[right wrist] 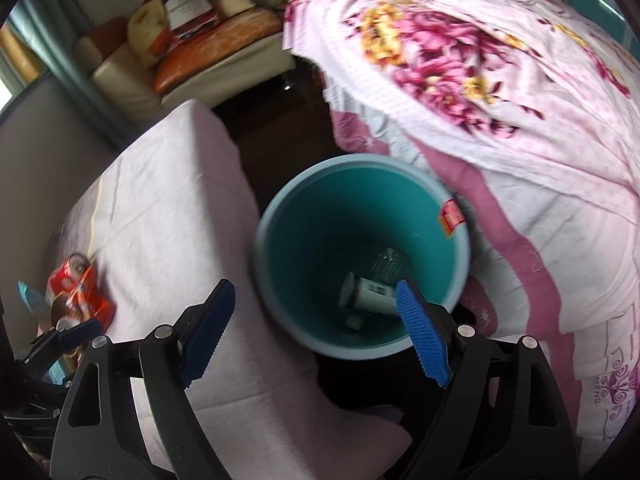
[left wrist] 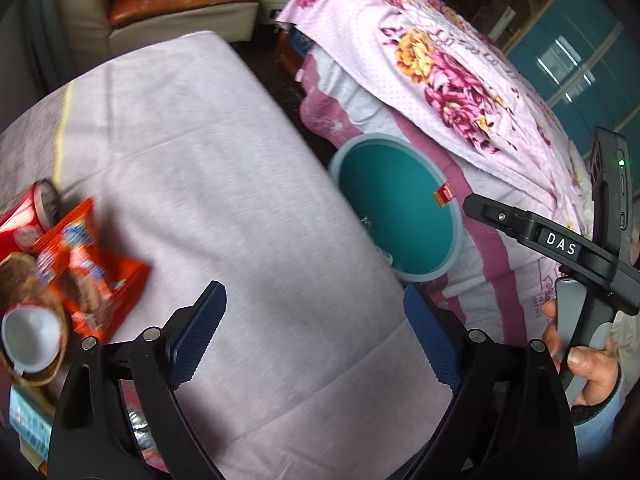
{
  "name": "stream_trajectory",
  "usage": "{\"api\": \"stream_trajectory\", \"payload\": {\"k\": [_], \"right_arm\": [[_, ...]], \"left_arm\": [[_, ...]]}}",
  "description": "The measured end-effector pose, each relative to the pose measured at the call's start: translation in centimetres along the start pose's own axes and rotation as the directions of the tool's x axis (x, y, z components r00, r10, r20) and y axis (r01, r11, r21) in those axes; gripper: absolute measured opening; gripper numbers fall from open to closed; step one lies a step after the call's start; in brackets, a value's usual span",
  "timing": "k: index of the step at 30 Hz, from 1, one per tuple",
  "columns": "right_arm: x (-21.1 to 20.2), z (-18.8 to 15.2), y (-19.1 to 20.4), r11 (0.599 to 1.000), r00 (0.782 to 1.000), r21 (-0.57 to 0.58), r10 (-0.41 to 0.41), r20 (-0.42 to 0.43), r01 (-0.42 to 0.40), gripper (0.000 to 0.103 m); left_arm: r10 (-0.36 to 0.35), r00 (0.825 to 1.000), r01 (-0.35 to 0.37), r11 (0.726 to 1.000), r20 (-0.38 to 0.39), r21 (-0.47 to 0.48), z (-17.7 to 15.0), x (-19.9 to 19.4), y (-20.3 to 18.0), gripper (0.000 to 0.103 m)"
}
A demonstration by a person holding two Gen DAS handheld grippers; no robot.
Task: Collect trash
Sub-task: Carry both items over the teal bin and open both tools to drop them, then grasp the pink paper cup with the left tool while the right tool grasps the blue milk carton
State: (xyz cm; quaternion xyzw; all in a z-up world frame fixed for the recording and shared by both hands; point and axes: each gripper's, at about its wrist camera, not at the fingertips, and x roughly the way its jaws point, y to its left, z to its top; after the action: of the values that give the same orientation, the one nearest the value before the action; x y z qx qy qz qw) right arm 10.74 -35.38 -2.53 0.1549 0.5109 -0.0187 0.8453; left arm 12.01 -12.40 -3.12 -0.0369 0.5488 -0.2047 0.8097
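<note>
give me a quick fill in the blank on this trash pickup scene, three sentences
1. The round teal plastic bin stands between the pale cloth-covered table and the ____ bedspread.
2. Both grippers' jaws stand ____.
3. The red drink can lies on the ____.

Missing words: floral; open; table

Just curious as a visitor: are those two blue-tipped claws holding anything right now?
Nothing. The left hand-held gripper is open over the table cloth; the right hand-held gripper is open above the teal bin.
</note>
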Motion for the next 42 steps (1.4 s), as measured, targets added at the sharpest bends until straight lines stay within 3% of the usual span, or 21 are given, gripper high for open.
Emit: {"api": "stream_trajectory", "payload": {"k": [12,19,24,31,33,36,38,42], "right_arm": [[-1.1,-2.1,9.0,0.986,0.994,-0.145,0.071,-0.077,-0.082,0.079],[-1.9,-4.0,15.4,0.955,0.983,-0.255,0.124,-0.133,-0.154,0.079],[-1.9,-6.1,20.8,0.91,0.959,-0.333,0.179,-0.221,-0.247,0.079],[-0.7,-10.8,27.4,0.83,0.926,-0.451,0.184,-0.33,-0.327,0.079],[-0.2,-12.2,29.3,0.802,0.915,-0.486,0.176,-0.364,-0.347,0.078],[0.8,-13.8,32.0,0.764,0.897,-0.523,0.161,-0.412,-0.378,0.061],[1.5,-14.4,33.3,0.751,0.88,-0.523,0.158,-0.449,-0.402,0.061],[2.7,-15.4,35.4,0.733,0.867,-0.54,0.138,-0.479,-0.414,0.061]], "left_arm": [[0.056,0.995,-0.051,0.996,0.076,-0.073,-3.9,-6.7,6.7,0.091],[0.133,0.984,-0.121,0.987,0.12,-0.104,-6.9,-11.1,11.4,0.091],[0.205,0.967,-0.183,0.972,0.154,-0.145,-8.7,-14.1,15.6,0.091],[0.264,0.951,-0.228,0.951,0.163,-0.21,-11.3,-16.3,21.3,0.091],[0.268,0.951,-0.229,0.946,0.157,-0.23,-11.9,-16.4,22.6,0.091],[0.264,0.953,-0.22,0.941,0.15,-0.258,-13.0,-16.4,24.5,0.091],[0.259,0.954,-0.213,0.939,0.148,-0.269,-13.5,-16.3,25.2,0.091],[0.25,0.957,-0.201,0.938,0.15,-0.284,-14.3,-16.5,26.5,0.091]]}}
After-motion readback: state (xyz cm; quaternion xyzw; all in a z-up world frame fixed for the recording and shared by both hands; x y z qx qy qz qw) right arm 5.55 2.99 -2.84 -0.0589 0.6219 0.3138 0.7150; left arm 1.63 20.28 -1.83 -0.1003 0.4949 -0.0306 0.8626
